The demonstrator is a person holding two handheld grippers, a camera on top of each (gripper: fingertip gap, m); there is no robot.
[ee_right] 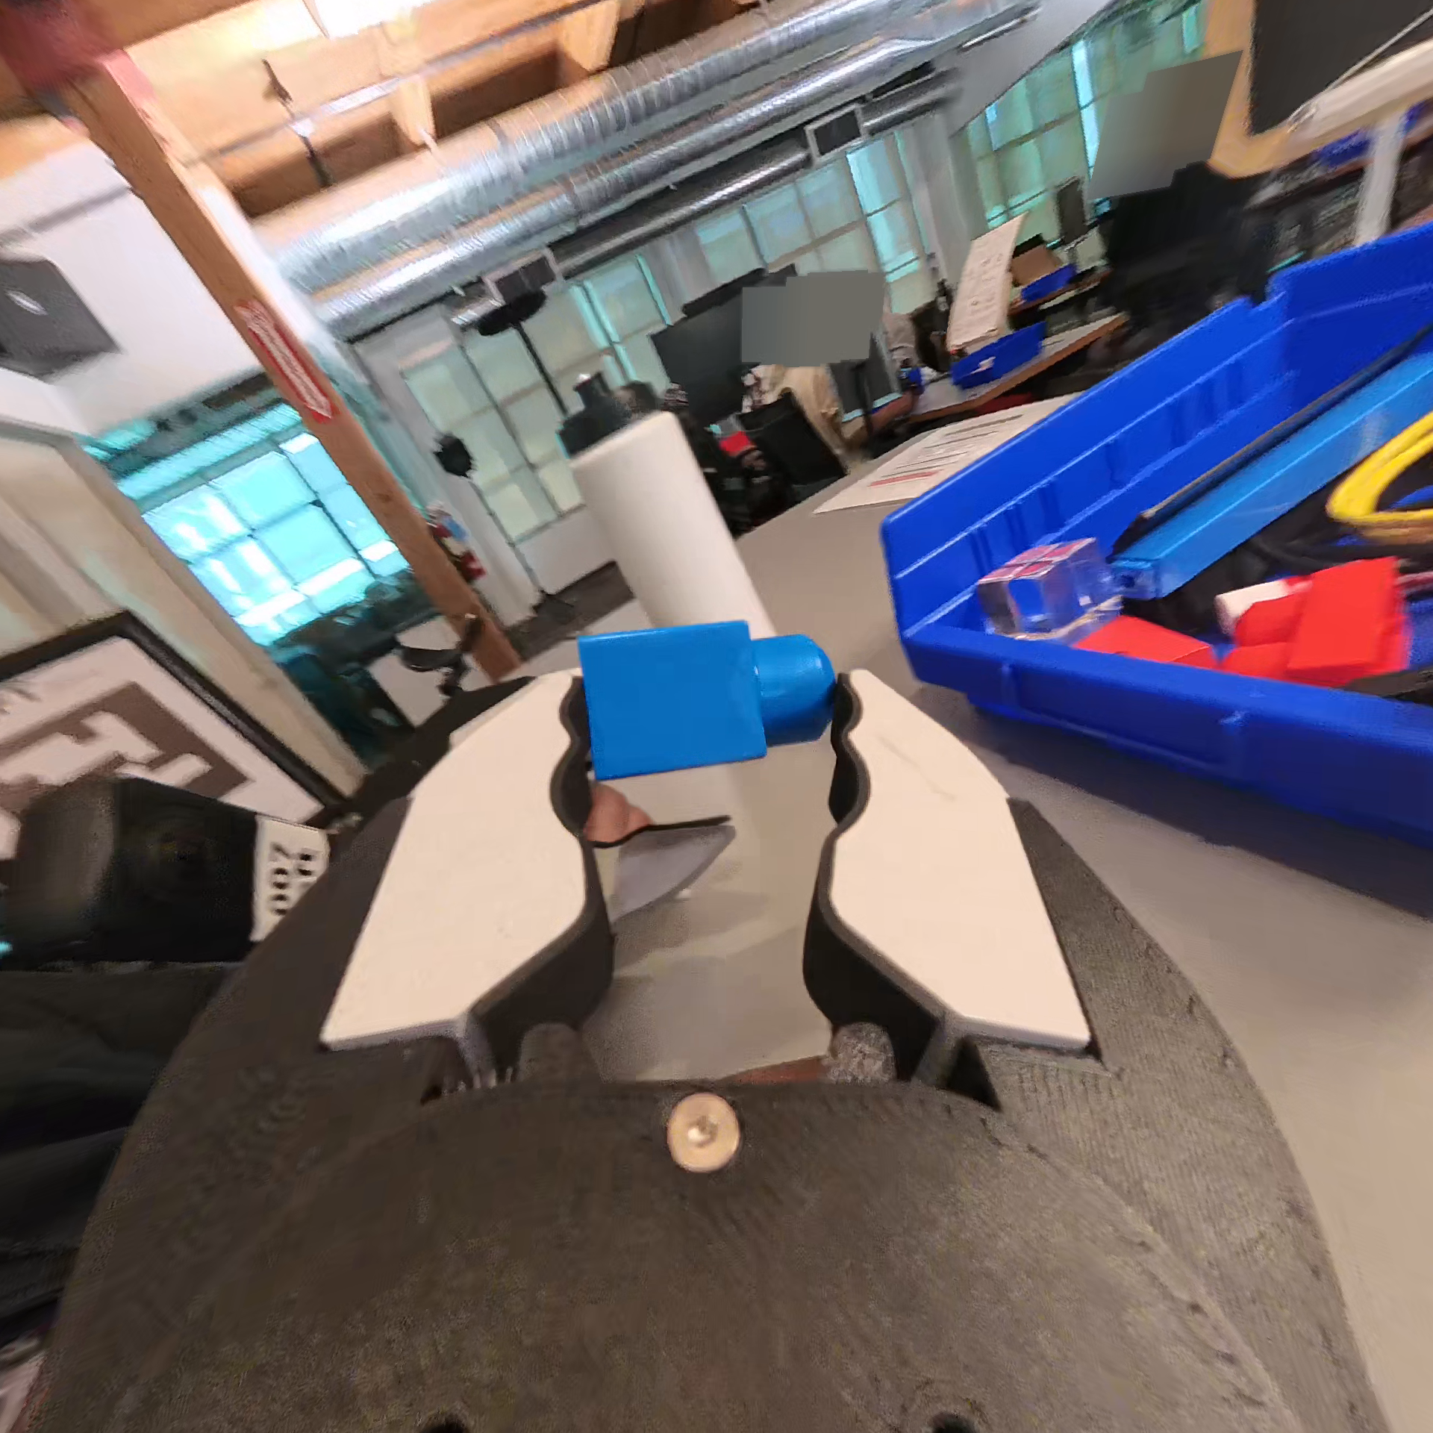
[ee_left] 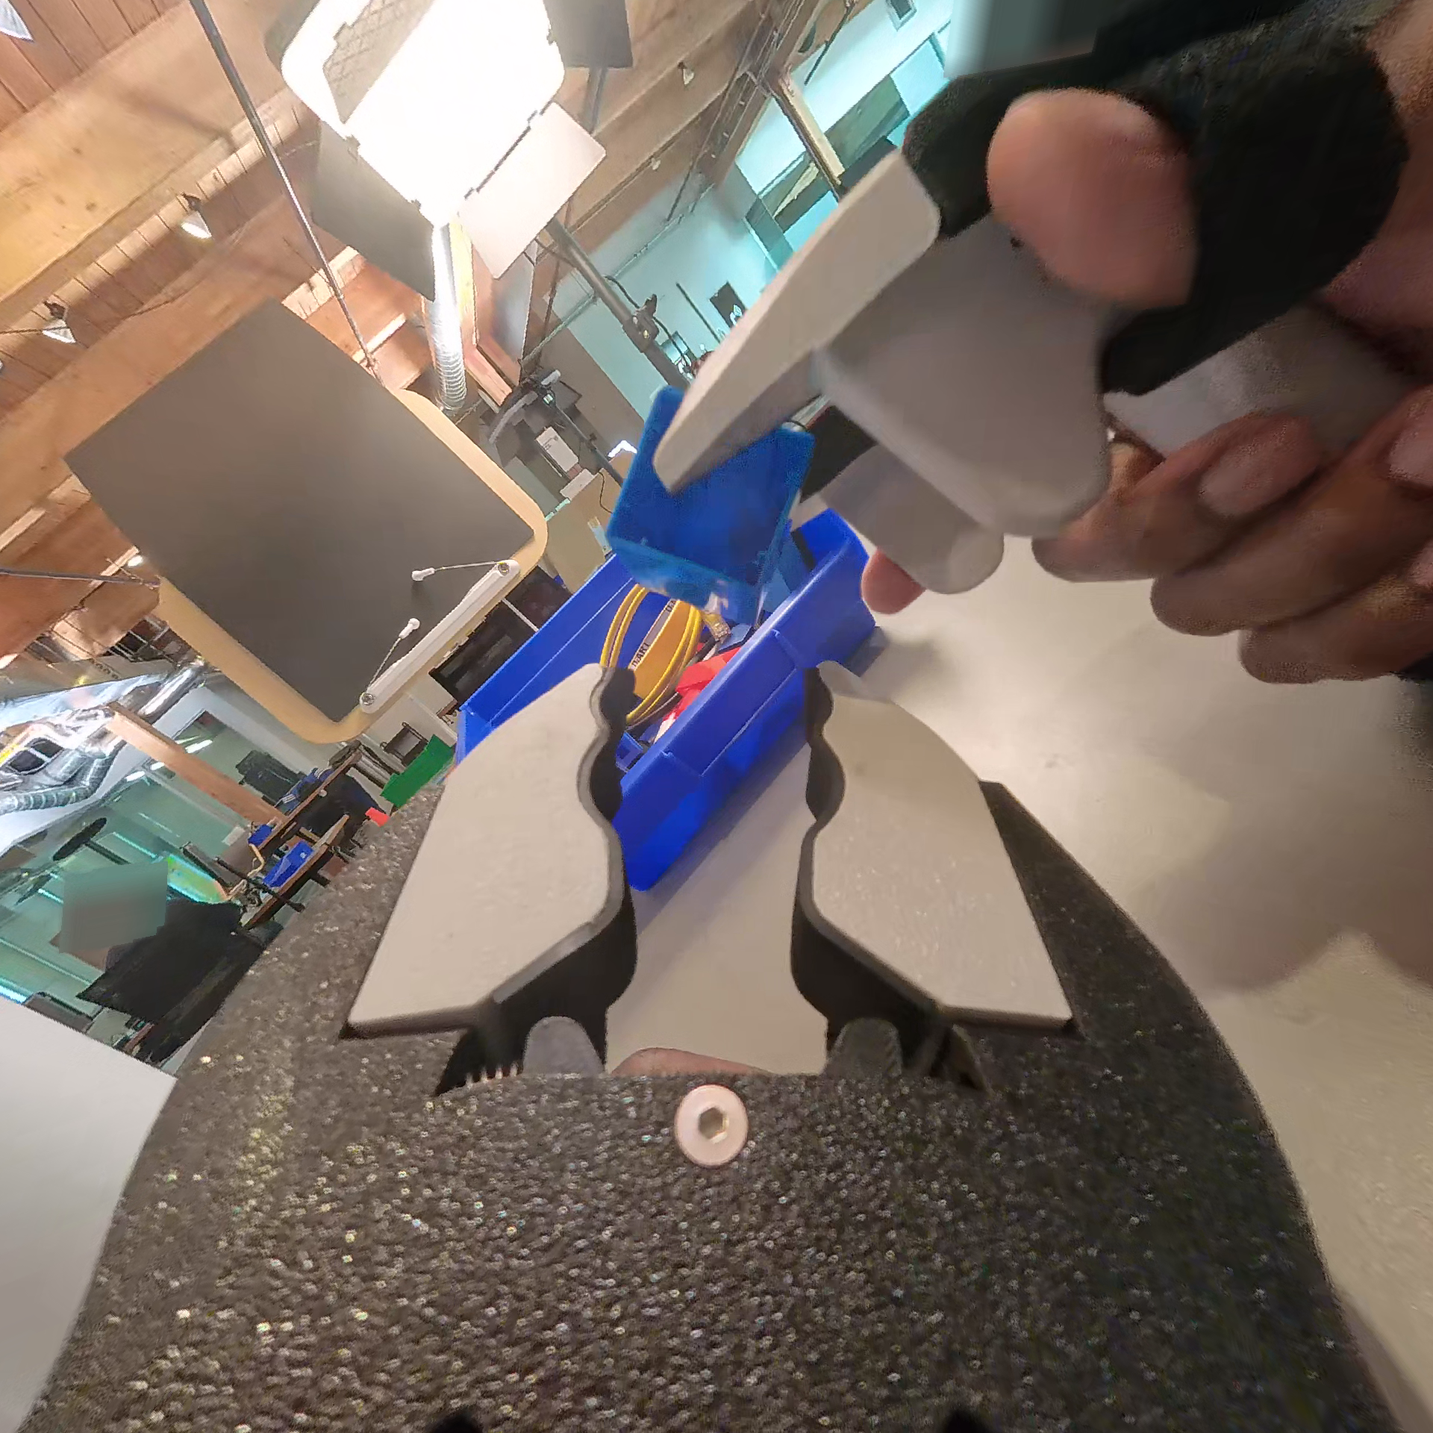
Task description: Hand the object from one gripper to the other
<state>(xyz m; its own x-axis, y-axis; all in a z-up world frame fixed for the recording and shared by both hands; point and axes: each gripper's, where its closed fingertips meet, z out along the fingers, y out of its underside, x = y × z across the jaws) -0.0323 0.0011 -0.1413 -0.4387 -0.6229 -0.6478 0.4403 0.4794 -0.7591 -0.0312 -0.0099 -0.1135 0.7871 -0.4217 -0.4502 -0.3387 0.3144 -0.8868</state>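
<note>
Between the fingertips of my right tool (ee_right: 704, 709) sits the blue block (ee_right: 671, 702), a square-sided piece with a rounded stud on one end. The tool is clamped on it, one finger against the flat end and the other against the stud, and the block is lifted off the grey worktop (ee_right: 1163, 969). Just to the right of that tool lies the blue bin (ee_right: 1085, 698), with red blocks (ee_right: 1318, 628), a clear cube (ee_right: 1039, 593) and a yellow cable (ee_right: 1380, 481) in it. A white cylinder (ee_right: 667, 543) stands on the worktop just beyond the block.

My left tool (ee_left: 709, 725) has its fingers apart with nothing between them. Ahead of it and higher up I see the right tool (ee_left: 744, 496) from the side, gripped by a hand (ee_left: 1241, 349) in a black fingerless glove, carrying the block (ee_left: 698, 519) over the bin (ee_left: 737, 775). The block and the left tool are apart.
</note>
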